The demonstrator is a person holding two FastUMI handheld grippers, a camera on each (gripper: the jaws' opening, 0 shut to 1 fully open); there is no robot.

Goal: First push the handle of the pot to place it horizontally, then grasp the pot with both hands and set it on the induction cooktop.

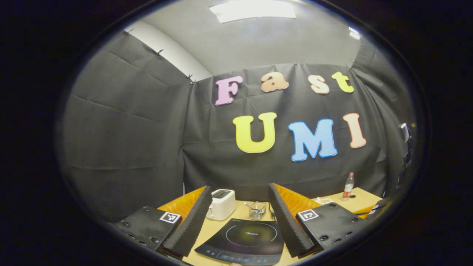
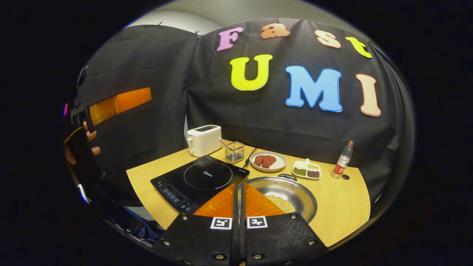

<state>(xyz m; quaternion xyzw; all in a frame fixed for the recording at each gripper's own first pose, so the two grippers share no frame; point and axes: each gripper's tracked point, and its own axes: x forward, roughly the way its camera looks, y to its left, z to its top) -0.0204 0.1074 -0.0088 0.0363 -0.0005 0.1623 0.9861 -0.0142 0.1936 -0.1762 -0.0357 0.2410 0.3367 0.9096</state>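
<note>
The steel pot stands on the wooden table right of the black induction cooktop. It holds yellow grains, and its dark handle lies at the far rim. My right gripper is shut with nothing in it, its tips above the pot's near-left rim beside the cooktop. My left gripper is open wide and held above the cooktop, with nothing between its fingers. A hand at the far left of the right gripper view holds the left gripper.
Behind the cooktop are a white toaster and a small wire basket. A plate of meat, a white divided dish and a bottle stand behind the pot. Black cloth walls close in the table at the back and left.
</note>
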